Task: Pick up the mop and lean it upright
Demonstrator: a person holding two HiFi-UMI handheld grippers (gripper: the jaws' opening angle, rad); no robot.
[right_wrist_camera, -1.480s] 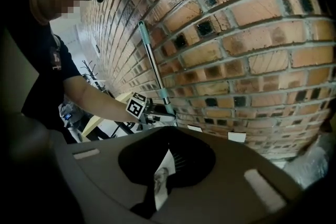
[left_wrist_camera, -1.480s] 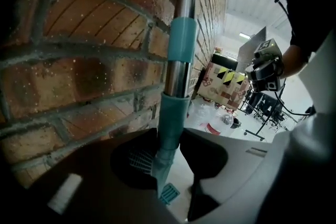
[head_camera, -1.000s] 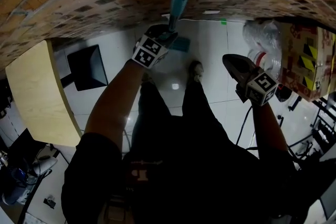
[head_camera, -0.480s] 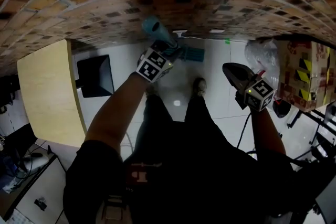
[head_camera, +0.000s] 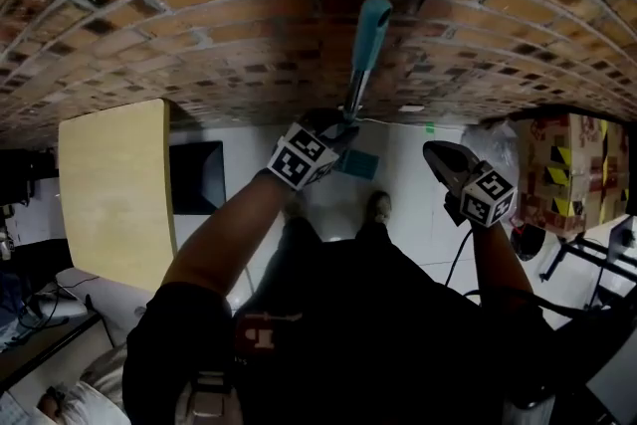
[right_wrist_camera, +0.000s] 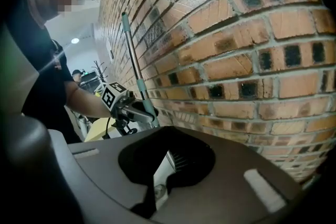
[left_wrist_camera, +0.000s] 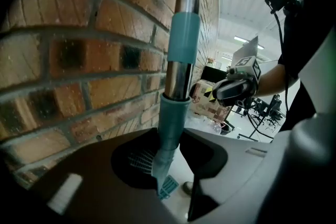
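The mop stands nearly upright against the brick wall (head_camera: 199,45). Its teal grip (head_camera: 370,35) is at the top, with the metal pole (left_wrist_camera: 181,18) below it. The teal mop head (head_camera: 358,164) rests on the white floor near the person's feet. My left gripper (head_camera: 333,126) is shut on the pole's teal sleeve (left_wrist_camera: 170,128), which sits between the jaws (left_wrist_camera: 168,165). My right gripper (head_camera: 438,154) hovers to the right of the mop with its jaws (right_wrist_camera: 157,178) shut and nothing in them. In the right gripper view, the mop pole (right_wrist_camera: 134,65) and the left gripper (right_wrist_camera: 139,111) are to the left.
A light wooden tabletop (head_camera: 114,184) stands at the left, with a black panel (head_camera: 196,176) on the floor beside it. A clear plastic bag (head_camera: 493,139) and a cardboard box (head_camera: 572,174) sit at the right by the wall. Cables and stands lie at the far right.
The view has tilted up toward the wall. The mop handle swung left, then came up steeper against the bricks, still in the left gripper. The right gripper has barely moved.
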